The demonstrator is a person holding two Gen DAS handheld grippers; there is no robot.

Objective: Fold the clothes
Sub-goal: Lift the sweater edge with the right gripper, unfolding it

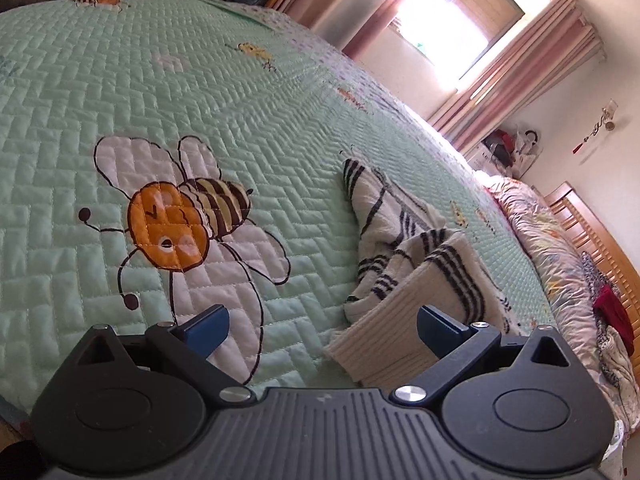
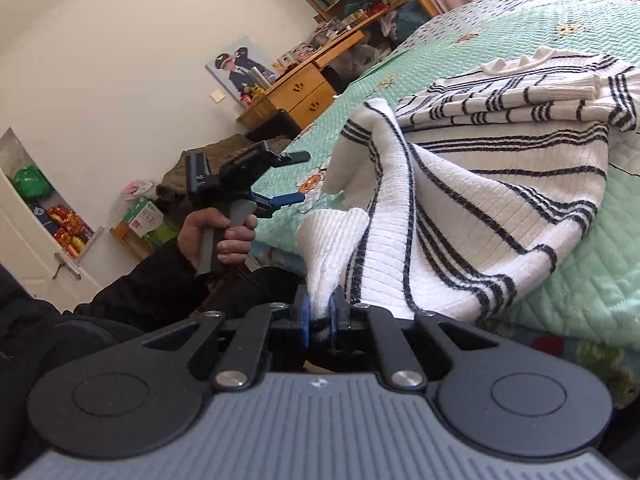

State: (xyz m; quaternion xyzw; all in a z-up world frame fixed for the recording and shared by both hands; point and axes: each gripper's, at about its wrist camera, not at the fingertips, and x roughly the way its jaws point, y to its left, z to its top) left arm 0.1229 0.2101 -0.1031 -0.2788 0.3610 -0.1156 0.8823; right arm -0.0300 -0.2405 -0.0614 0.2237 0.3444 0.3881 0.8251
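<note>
Right gripper is pinching tight, its blue pads clamping the ribbed white hem of the striped sweater. The knit is rising from that pinch and draping back onto the green quilt, its far part lying folded with a sleeve across the top. Left gripper is hanging with fingers spread wide, holding nothing, a ribbed cuff lying between them near the bee print.
</note>
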